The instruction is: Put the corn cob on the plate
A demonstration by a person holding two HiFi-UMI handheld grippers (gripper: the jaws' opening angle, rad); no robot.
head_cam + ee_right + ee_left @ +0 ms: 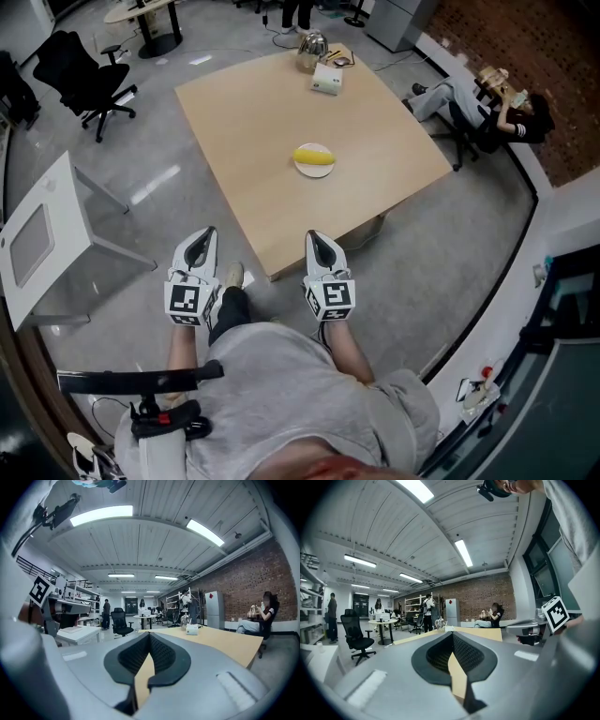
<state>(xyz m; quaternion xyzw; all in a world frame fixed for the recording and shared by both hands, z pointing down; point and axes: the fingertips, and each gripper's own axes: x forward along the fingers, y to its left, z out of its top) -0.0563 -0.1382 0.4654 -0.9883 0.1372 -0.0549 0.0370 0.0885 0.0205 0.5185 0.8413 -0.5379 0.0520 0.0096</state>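
The corn cob (pixel 313 157) lies on the plate (pixel 312 174), near the middle of the table (pixel 253 112). At 12 o'clock from it, by the far edge, sit a box (pixel 327 82) and a jug (pixel 311 47). The right hand-held gripper (pixel 313 235) hangs at 6 o'clock, off the near edge, jaws closed on nothing. The left hand-held gripper (pixel 207 231) is at 7 o'clock, also closed and empty. A chair (pixel 89 80) stands at 10 o'clock, and a seated person (pixel 487 108) is at 2 o'clock.
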